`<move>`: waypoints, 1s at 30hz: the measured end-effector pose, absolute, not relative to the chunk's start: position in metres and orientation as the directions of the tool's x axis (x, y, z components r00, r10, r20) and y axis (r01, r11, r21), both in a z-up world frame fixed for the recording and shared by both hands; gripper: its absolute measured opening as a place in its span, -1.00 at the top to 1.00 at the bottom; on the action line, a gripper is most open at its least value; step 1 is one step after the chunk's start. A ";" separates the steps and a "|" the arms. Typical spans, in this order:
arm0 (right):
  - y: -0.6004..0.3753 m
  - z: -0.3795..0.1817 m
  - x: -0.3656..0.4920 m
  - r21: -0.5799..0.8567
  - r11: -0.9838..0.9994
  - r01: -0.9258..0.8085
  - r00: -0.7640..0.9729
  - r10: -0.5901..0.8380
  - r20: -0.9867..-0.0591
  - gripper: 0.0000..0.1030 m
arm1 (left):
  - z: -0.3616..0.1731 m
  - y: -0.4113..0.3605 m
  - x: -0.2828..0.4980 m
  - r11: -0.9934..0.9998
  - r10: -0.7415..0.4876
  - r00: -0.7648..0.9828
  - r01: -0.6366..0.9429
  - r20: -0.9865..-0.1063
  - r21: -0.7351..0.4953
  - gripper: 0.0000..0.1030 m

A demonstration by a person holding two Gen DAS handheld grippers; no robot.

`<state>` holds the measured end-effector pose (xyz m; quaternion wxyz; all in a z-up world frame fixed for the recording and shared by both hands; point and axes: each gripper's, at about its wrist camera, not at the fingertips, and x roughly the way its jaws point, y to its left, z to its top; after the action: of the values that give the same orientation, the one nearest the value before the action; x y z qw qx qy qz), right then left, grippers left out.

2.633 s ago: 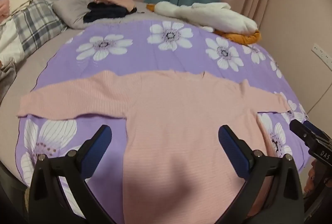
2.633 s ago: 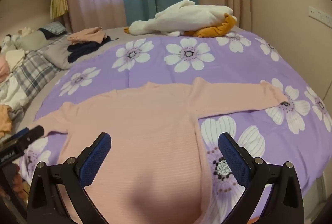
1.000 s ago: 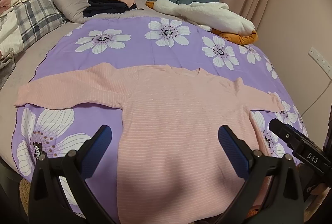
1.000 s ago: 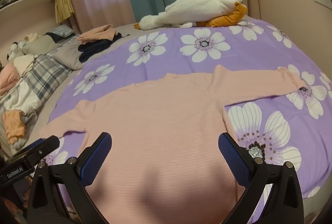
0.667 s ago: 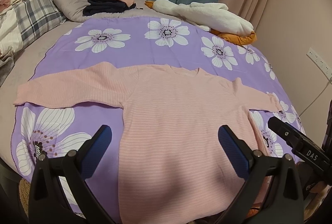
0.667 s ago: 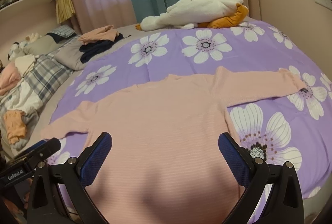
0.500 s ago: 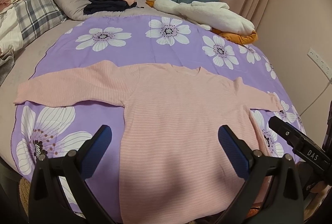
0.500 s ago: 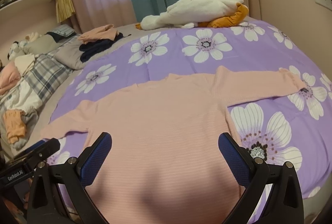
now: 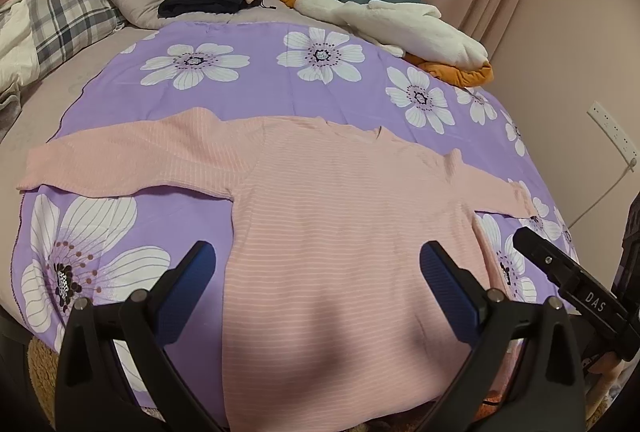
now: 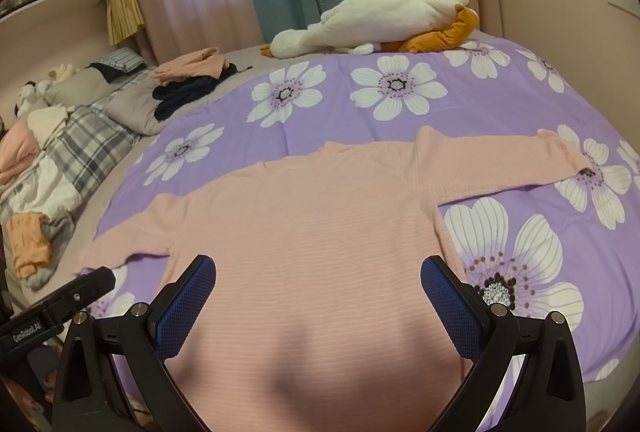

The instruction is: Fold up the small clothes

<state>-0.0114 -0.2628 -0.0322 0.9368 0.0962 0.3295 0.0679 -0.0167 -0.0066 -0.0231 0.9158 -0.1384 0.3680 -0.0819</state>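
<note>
Pink striped sweater (image 9: 344, 232) (image 10: 320, 232), flat on flowered purple bed (image 9: 240, 96), sleeves outstretched, hem at near edge; left gripper (image 9: 316, 272) and right gripper (image 10: 318, 284) spread wide above it, empty.

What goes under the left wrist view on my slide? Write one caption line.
Open left gripper above a pink sweater spread flat on a purple floral sheet.

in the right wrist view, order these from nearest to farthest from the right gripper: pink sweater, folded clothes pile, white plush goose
From the right gripper:
1. pink sweater, spread flat directly beneath and ahead.
2. folded clothes pile, far left, on the grey pillow.
3. white plush goose, at the back by the curtains.
</note>
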 end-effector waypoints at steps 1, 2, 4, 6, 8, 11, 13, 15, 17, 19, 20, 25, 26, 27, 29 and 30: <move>-0.263 -0.032 -0.012 0.224 0.972 -0.065 0.774 0.191 -0.604 -0.99 | -0.023 -0.007 -0.017 0.949 -0.251 0.716 0.047 -0.652 -0.313 -0.97; -0.262 -0.032 -0.011 0.226 0.972 -0.066 0.773 0.193 -0.605 -0.99 | -0.023 -0.007 -0.017 0.949 -0.249 0.716 0.048 -0.652 -0.310 -0.97; -0.263 -0.032 -0.012 0.224 0.973 -0.063 0.774 0.189 -0.604 -0.99 | -0.023 -0.008 -0.016 0.950 -0.249 0.716 0.051 -0.653 -0.307 -0.97; -0.263 -0.033 -0.012 0.226 0.972 -0.058 0.774 0.187 -0.605 -0.99 | -0.022 -0.007 -0.016 0.949 -0.252 0.716 0.051 -0.651 -0.311 -0.97; -0.263 -0.034 -0.013 0.226 0.972 -0.060 0.772 0.188 -0.607 -0.99 | -0.021 -0.008 -0.017 0.947 -0.259 0.717 0.056 -0.647 -0.317 -0.97; -0.265 -0.031 -0.012 0.234 0.970 -0.072 0.780 0.201 -0.592 -0.99 | -0.017 -0.006 -0.017 0.941 -0.265 0.725 0.052 -0.636 -0.333 -0.97; -0.265 -0.024 -0.010 0.234 0.969 -0.079 0.794 0.203 -0.574 -0.99 | -0.010 -0.005 -0.017 0.941 -0.260 0.738 0.050 -0.623 -0.334 -0.97; -0.261 -0.011 -0.007 0.227 0.967 -0.115 0.810 0.223 -0.543 -0.99 | -0.001 -0.003 -0.020 0.942 -0.255 0.763 0.059 -0.593 -0.330 -0.98; -0.256 0.004 -0.002 0.229 0.960 -0.161 0.822 0.259 -0.508 -0.99 | 0.008 -0.002 -0.021 0.941 -0.251 0.780 0.059 -0.573 -0.332 -0.98; -0.253 0.017 0.003 0.231 0.953 -0.197 0.826 0.288 -0.484 -0.99 | 0.013 0.001 -0.020 0.941 -0.245 0.788 0.053 -0.564 -0.335 -0.98; -0.250 0.022 0.005 0.228 0.950 -0.212 0.828 0.298 -0.475 -0.99 | 0.016 0.004 -0.020 0.940 -0.239 0.795 0.045 -0.558 -0.339 -0.98; -0.241 0.040 0.013 0.203 0.941 -0.271 0.822 0.335 -0.460 -0.99 | 0.024 0.008 -0.015 0.936 -0.233 0.803 0.033 -0.548 -0.350 -0.98; -0.240 0.042 0.014 0.199 0.941 -0.273 0.818 0.336 -0.466 -0.99 | 0.025 0.009 -0.014 0.935 -0.238 0.803 0.037 -0.546 -0.353 -0.98; -0.238 0.043 0.015 0.188 0.941 -0.282 0.812 0.339 -0.476 -0.99 | 0.027 0.010 -0.013 0.934 -0.240 0.805 0.038 -0.543 -0.356 -0.98; -0.236 0.045 0.017 0.165 0.941 -0.294 0.807 0.337 -0.485 -0.99 | 0.029 0.011 -0.012 0.934 -0.233 0.808 0.031 -0.540 -0.357 -0.98; -0.234 0.045 0.019 0.147 0.944 -0.295 0.808 0.328 -0.489 -0.99 | 0.031 0.012 -0.012 0.935 -0.227 0.811 0.026 -0.540 -0.354 -0.98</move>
<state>0.0188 -0.2341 0.0455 0.9502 0.0318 0.2630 0.1639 -0.0115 0.0119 0.0305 0.9366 -0.1674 0.3003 -0.0674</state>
